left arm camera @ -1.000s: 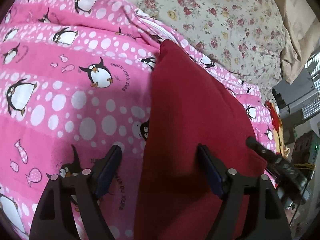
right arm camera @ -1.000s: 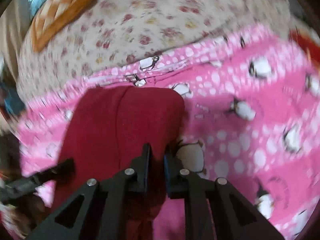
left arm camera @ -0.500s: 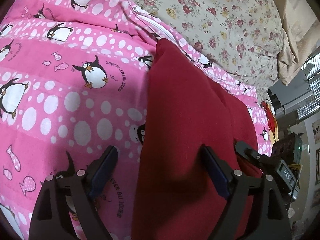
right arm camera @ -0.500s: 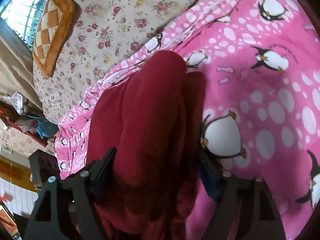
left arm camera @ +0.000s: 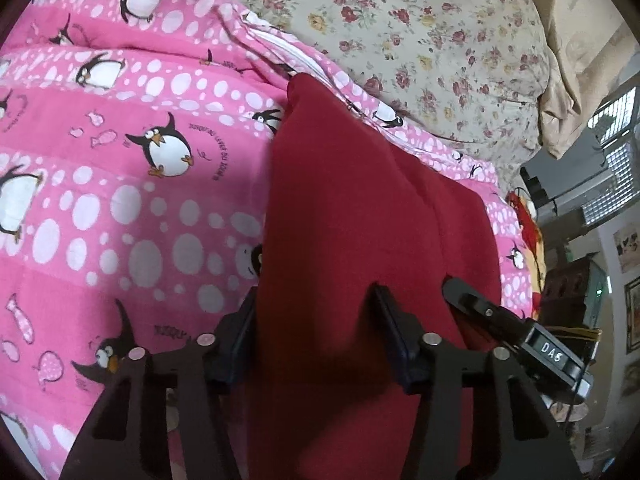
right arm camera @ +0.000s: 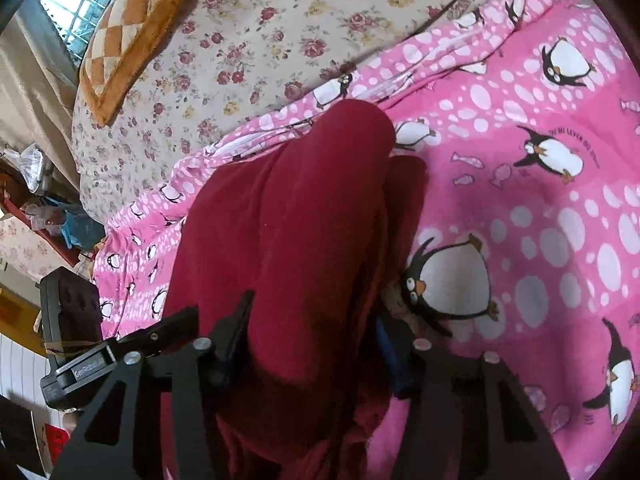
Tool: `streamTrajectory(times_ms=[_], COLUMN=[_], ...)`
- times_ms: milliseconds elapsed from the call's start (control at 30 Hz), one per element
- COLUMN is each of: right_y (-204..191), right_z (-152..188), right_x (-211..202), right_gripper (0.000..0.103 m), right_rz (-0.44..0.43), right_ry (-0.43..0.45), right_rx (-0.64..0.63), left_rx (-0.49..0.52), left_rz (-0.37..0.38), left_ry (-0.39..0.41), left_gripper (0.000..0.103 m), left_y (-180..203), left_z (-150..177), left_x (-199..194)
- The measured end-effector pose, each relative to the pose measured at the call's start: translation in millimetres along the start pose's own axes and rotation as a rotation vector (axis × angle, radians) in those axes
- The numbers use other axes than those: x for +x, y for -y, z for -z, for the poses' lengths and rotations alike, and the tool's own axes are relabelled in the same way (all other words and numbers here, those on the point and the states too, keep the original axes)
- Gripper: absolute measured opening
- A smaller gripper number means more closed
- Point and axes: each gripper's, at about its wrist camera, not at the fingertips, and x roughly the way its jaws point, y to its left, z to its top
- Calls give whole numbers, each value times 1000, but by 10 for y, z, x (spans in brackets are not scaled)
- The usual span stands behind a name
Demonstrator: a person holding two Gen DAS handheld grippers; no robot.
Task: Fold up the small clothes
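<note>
A dark red garment [left arm camera: 352, 208] lies folded lengthwise on the pink penguin blanket [left arm camera: 120, 208]. My left gripper [left arm camera: 314, 320] straddles its near left part; the jaws are closing, and red cloth fills the gap with both pads against it. In the right wrist view the red garment [right arm camera: 300, 208] bulges as a thick roll, and my right gripper [right arm camera: 312, 328] is closing on that roll, its right finger half hidden by cloth. Each view shows the other gripper at the garment's edge: the right gripper [left arm camera: 500, 320] and the left gripper [right arm camera: 120, 344].
The pink blanket [right arm camera: 540, 220] lies over a floral sheet [left arm camera: 420, 32]. A brown checked cushion [right arm camera: 128, 36] sits on the floral sheet [right arm camera: 260, 40] at the back, and a beige pillow [left arm camera: 580, 80] lies at the bed's far corner. Shelves and clutter [left arm camera: 572, 288] stand beyond the bed's edge.
Both grippers first opened wide over the red garment, then narrowed until cloth fills each gap. The right gripper, shut a second ago, sank lower onto the garment's roll.
</note>
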Motion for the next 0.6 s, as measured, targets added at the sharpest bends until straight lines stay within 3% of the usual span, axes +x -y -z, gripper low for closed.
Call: streamTrajectory(times_ms=[167, 233, 433, 533, 600], right_y=[-115, -184, -533, -690, -773], right_z=[6, 31, 324, 513, 612], right_x=[-131, -203, -262, -156, -65], right_gripper=[44, 44, 44, 44, 45], right_rz=[-35, -63, -164, -186, -148], right_ry=[15, 10, -92, -147, -160], right_rx=[-17, -17, -59, -94, -128], left_rx=[5, -8, 5, -43, -81], left_rz=[-2, 13, -42, -105, -131], left_ry=[12, 4, 38, 26, -5], left_gripper=[18, 18, 18, 18, 19], left_y=[64, 71, 39, -153, -315], left_z=[62, 115, 426, 669, 818], left_x=[-228, -417, -1112, -1184, -1088])
